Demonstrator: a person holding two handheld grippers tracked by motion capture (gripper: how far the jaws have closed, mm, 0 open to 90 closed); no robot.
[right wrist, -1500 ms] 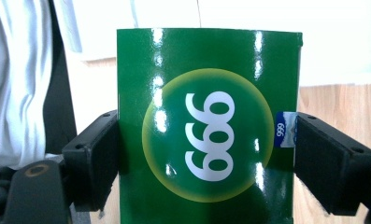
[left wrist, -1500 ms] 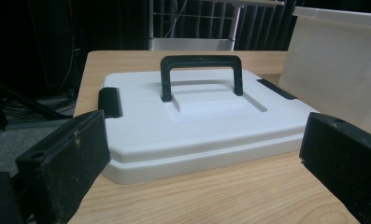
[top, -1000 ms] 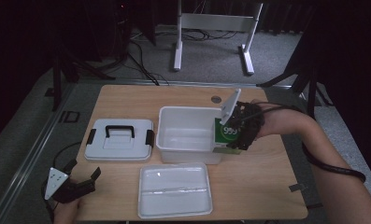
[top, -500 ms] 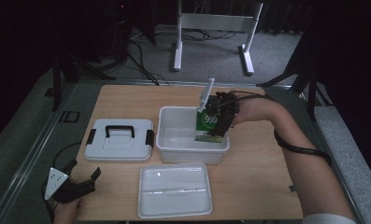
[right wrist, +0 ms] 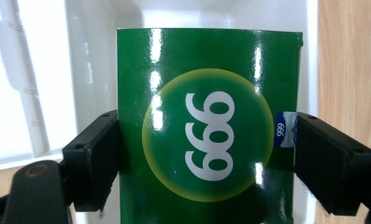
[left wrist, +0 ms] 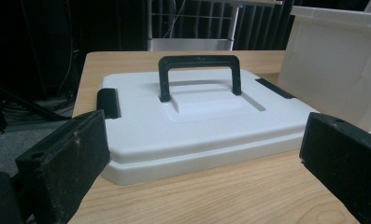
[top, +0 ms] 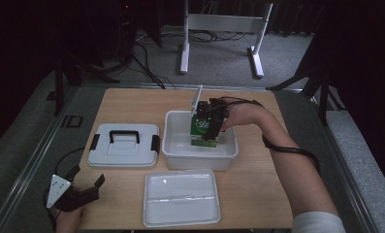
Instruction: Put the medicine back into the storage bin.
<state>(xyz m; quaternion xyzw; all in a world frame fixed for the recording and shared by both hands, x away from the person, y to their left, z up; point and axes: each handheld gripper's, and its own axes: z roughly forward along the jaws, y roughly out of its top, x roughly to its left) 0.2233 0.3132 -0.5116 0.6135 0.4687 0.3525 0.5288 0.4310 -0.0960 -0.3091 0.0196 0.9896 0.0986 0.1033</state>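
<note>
Reading "999", green box (right wrist: 206, 130) fills hand-held gripper (right wrist: 206, 154).

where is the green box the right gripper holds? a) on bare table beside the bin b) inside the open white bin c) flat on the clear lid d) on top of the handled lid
b: the right gripper clamps the green box with the white bin walls around it.

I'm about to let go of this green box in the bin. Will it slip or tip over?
The green box has a glossy face with bright glare, so it is probably slippery between the right tool pads. Its flat, straight sides suggest stiff card. Held upright and tall over the white bin, it may well topple once released.
</note>
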